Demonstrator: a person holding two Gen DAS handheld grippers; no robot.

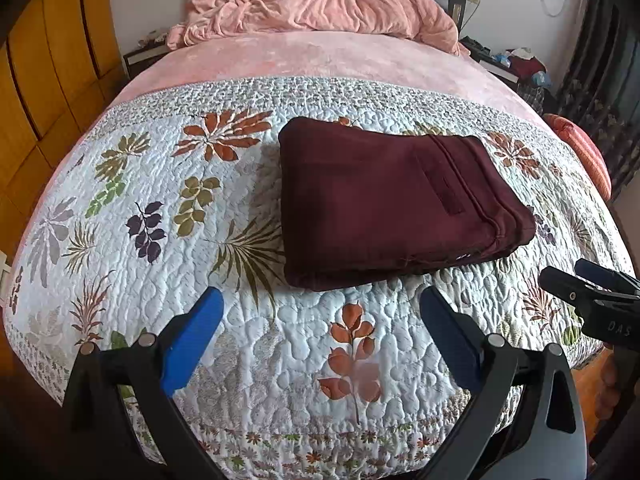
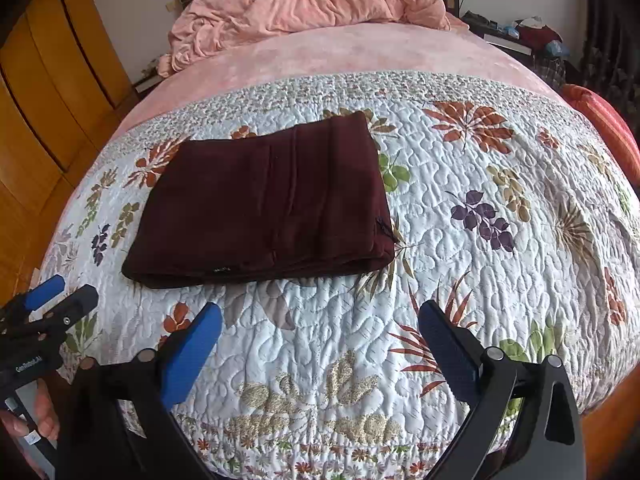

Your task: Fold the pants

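Maroon pants [image 1: 396, 200] sit folded on the quilt [image 1: 200, 280], left gripper [image 1: 320, 332] and right gripper [image 2: 320, 336] both spread empty; any stray nudge likely shears the stacked layers.

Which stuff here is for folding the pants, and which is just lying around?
For the job:
dark maroon folded pants
left gripper, open
right gripper, open

Just lying about:
white floral quilted bedspread
crumpled pink fleece blanket
orange wooden wardrobe
cluttered dark bedside table
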